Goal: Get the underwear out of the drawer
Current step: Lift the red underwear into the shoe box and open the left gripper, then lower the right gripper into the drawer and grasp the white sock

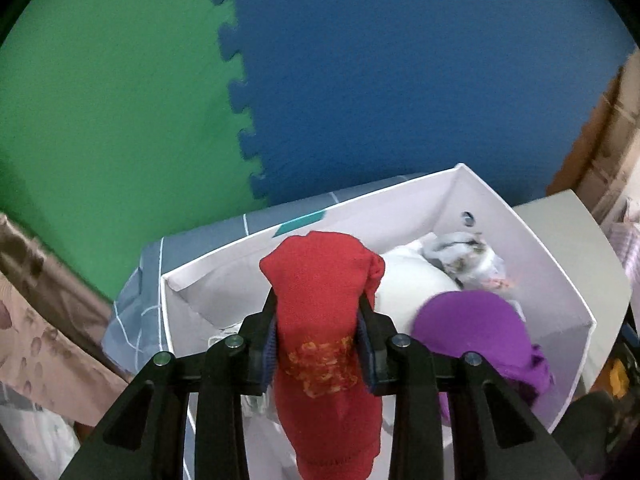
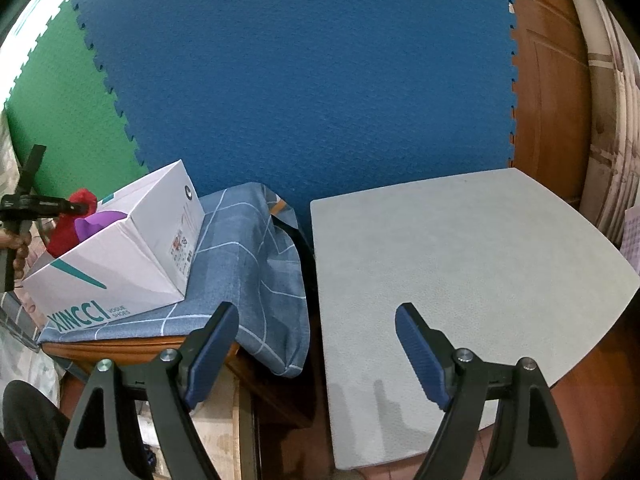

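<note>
My left gripper [image 1: 318,300] is shut on a red piece of underwear [image 1: 324,320] with an orange pattern, held just above the white shoe box [image 1: 532,232] that serves as the drawer. The cloth bulges past the fingertips and hangs down behind them. Inside the box lie a purple garment [image 1: 476,332], a white one [image 1: 416,280] and a grey-patterned one [image 1: 464,256]. In the right wrist view the same box [image 2: 132,248] stands at the left, with the left gripper [image 2: 76,208] and the red underwear [image 2: 70,224] over its far end. My right gripper [image 2: 316,344] is open and empty above a grey board [image 2: 460,264].
The box rests on a blue checked cloth [image 2: 256,256] draped over a wooden stand [image 2: 132,350]. Blue [image 2: 300,80] and green [image 2: 68,108] foam mats cover the wall behind. A wooden door [image 2: 548,80] stands at the right. A person's hand [image 2: 18,248] grips the left tool.
</note>
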A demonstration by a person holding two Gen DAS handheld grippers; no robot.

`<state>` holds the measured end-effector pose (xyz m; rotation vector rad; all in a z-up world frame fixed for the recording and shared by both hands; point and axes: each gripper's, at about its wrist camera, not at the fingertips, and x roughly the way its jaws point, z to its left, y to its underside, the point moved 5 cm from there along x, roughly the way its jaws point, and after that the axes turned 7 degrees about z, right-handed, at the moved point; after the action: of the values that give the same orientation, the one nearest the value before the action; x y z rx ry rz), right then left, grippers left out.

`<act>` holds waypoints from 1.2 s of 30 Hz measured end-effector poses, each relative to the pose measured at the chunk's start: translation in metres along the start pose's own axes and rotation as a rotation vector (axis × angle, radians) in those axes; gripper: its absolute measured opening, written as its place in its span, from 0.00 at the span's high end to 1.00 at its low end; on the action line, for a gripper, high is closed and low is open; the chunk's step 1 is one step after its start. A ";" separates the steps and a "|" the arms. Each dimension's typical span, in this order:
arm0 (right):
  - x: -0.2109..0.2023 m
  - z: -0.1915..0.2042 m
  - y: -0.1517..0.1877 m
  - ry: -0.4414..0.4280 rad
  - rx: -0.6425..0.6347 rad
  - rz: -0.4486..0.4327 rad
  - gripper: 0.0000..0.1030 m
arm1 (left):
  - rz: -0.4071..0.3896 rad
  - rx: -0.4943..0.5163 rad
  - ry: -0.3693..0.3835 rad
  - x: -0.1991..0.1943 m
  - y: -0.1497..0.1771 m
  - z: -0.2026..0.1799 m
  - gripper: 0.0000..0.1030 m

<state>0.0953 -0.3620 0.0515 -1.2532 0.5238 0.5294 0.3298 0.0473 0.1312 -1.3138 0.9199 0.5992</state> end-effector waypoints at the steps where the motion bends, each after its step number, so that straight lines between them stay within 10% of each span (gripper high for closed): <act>1: 0.000 0.001 0.000 0.000 -0.001 0.000 0.20 | 0.004 -0.008 -0.004 0.004 0.000 0.002 0.70; 13: 0.001 0.003 0.000 0.006 -0.009 0.006 0.20 | 0.033 -0.016 -0.068 0.016 -0.005 0.005 0.55; 18: 0.001 0.004 0.000 0.012 -0.016 0.007 0.20 | -0.125 0.020 -0.205 -0.018 -0.007 0.000 0.15; 23: 0.001 0.009 0.001 0.019 -0.047 0.007 0.20 | -0.307 0.000 -0.222 -0.072 0.010 -0.006 0.04; 29: -0.011 0.035 0.006 -0.041 -0.168 -0.020 0.20 | -0.477 -0.050 -0.151 -0.136 0.092 0.004 0.00; 36: 0.003 0.156 0.063 -0.359 -0.519 0.233 0.20 | -0.343 -0.183 -0.129 -0.128 0.196 0.050 0.00</act>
<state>0.0700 -0.1957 0.0392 -1.5487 0.2305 1.1140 0.1128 0.1488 0.1311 -1.5366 0.5267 0.5000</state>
